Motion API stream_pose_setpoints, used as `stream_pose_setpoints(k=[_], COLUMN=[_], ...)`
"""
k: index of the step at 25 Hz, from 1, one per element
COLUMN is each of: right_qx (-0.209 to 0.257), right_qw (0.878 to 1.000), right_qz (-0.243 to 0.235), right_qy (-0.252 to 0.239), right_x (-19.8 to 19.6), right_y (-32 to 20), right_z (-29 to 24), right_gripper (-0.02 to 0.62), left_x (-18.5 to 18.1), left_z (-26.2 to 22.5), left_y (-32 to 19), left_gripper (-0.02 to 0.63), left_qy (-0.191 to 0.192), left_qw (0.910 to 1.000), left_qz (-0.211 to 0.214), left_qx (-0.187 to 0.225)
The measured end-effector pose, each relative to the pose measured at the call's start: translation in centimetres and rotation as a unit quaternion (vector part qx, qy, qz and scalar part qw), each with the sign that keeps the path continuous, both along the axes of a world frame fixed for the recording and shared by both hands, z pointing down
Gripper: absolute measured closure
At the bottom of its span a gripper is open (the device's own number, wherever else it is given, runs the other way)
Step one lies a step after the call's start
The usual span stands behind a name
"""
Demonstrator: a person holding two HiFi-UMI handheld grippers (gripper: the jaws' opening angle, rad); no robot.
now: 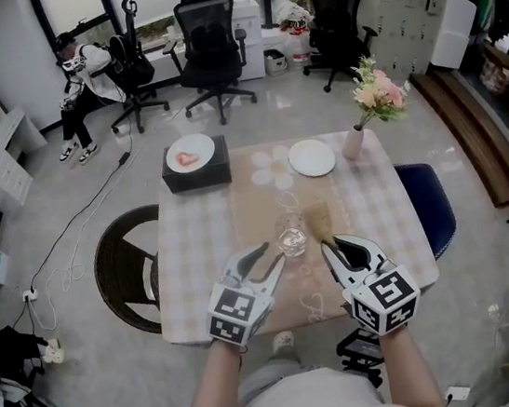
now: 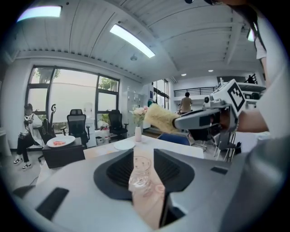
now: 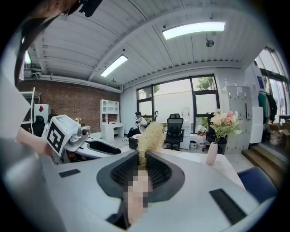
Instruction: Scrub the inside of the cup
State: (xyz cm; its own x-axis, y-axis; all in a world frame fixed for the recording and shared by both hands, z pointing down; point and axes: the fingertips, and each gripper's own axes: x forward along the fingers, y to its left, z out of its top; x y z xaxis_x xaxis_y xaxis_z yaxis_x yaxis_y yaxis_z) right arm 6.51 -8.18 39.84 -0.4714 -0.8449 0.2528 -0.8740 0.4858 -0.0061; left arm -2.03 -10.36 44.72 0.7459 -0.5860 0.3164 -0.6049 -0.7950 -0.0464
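Note:
A clear glass cup (image 1: 291, 238) stands upright on the checkered table (image 1: 204, 243) near its front edge. My left gripper (image 1: 274, 254) is open just left of and behind it; in the left gripper view the cup (image 2: 139, 172) stands in the gap ahead of the left gripper (image 2: 143, 158), and the pads do not press on it. My right gripper (image 1: 328, 246) is shut on the handle of a brush with a fluffy yellow head (image 1: 318, 222), held just right of the cup and above the table. The brush head (image 3: 150, 138) sticks up beyond the right gripper (image 3: 141, 170).
A white plate (image 1: 311, 158) and a vase of flowers (image 1: 353, 143) stand at the table's far side, with a black box (image 1: 195, 170) carrying a plate at the far left. A brown chair (image 1: 127, 267) is left of the table, a blue one (image 1: 428, 202) right.

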Motion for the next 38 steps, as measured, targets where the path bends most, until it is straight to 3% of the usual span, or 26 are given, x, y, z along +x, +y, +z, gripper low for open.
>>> stream_pose_setpoints(k=[12, 22, 30, 38], right_qx=[-0.03, -0.044, -0.051, -0.057], right_qw=[0.999, 0.999, 0.998, 0.995], right_qz=[0.009, -0.013, -0.044, -0.071], right_qy=[0.004, 0.006, 0.014, 0.03], right_x=[0.7, 1.6, 1.8, 2.2], right_y=[-3.7, -5.3, -6.7, -7.5], right_z=[2.3, 3.1, 3.5, 3.9], right_gripper=[0.551, 0.551, 0.551, 0.551], left_x=[0.4, 1.0, 1.1, 1.0], left_z=[6.7, 11.0, 12.4, 12.5], left_y=[-2.9, -3.8, -4.6, -4.4], left_gripper=[0.471, 0.483, 0.527, 0.545], left_qy=[-0.07, -0.146, -0.162, -0.185], left_qw=[0.9941, 0.9829, 0.9806, 0.9772], left_qz=[0.051, 0.042, 0.022, 0.055], left_qx=[-0.066, -0.104, -0.108, -0.088])
